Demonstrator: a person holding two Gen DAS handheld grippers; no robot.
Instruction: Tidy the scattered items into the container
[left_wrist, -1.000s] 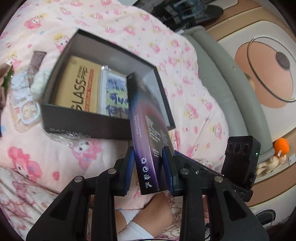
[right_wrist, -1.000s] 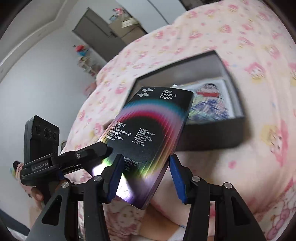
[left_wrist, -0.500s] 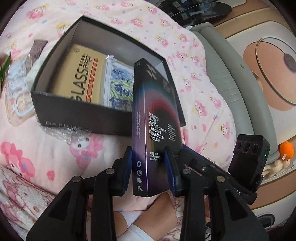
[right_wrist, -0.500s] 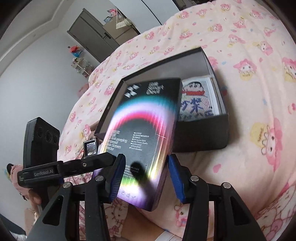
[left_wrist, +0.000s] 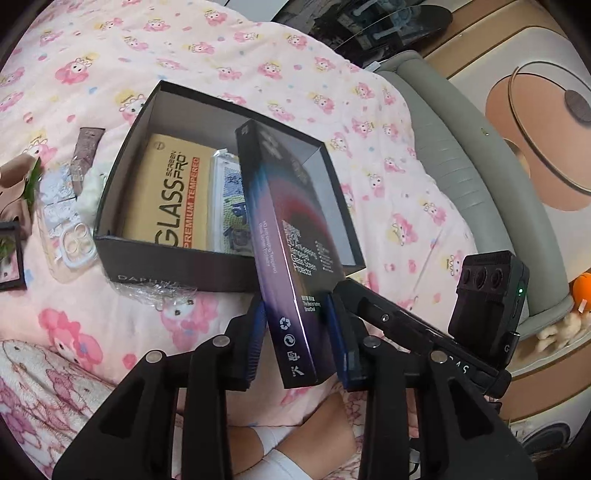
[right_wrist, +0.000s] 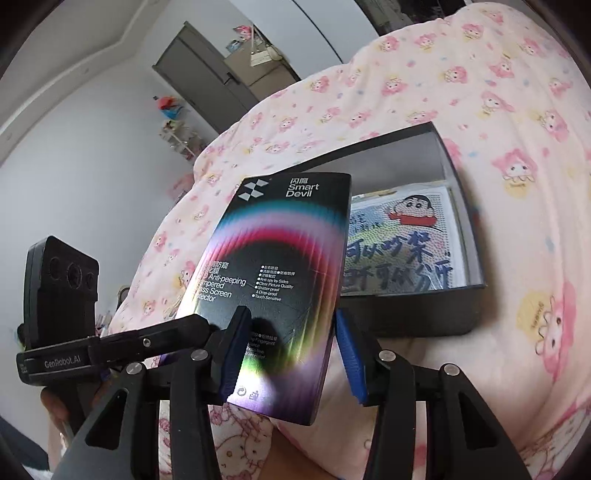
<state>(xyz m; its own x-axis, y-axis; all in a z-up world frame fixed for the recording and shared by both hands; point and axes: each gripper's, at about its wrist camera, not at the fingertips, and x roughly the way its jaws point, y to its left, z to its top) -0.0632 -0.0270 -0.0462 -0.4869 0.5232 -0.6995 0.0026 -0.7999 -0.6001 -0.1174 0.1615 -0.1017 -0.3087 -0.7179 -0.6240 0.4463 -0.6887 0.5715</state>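
Observation:
A black screen-protector box (left_wrist: 291, 266) with a rainbow arc stands on edge between my left gripper's (left_wrist: 297, 301) pads, which are shut on its thin sides. Its top leans over the open black container (left_wrist: 173, 266) on the pink bedspread. A yellow glass-protector pack (left_wrist: 166, 195) and a cartoon-printed packet (left_wrist: 229, 192) lie inside. In the right wrist view the box's face (right_wrist: 280, 266) fills the gap between my right gripper's (right_wrist: 291, 312) fingers. Those jaws are drawing in slowly, and their pads do not press the box. The container (right_wrist: 424, 314) lies just beyond.
Left of the container lie a clear phone case (left_wrist: 74, 243), a brown strap (left_wrist: 86, 147), a white fluffy piece (left_wrist: 92, 188) and a dark frame (left_wrist: 9, 258). Crumpled plastic wrap (left_wrist: 155, 291) sits at its front wall. A grey padded bed edge (left_wrist: 461, 166) runs on the right. A person's leg (left_wrist: 295, 435) is below.
The held box stood upright half a second ago and now tips with its top to the left over the container. The right gripper's jaws have narrowed a little.

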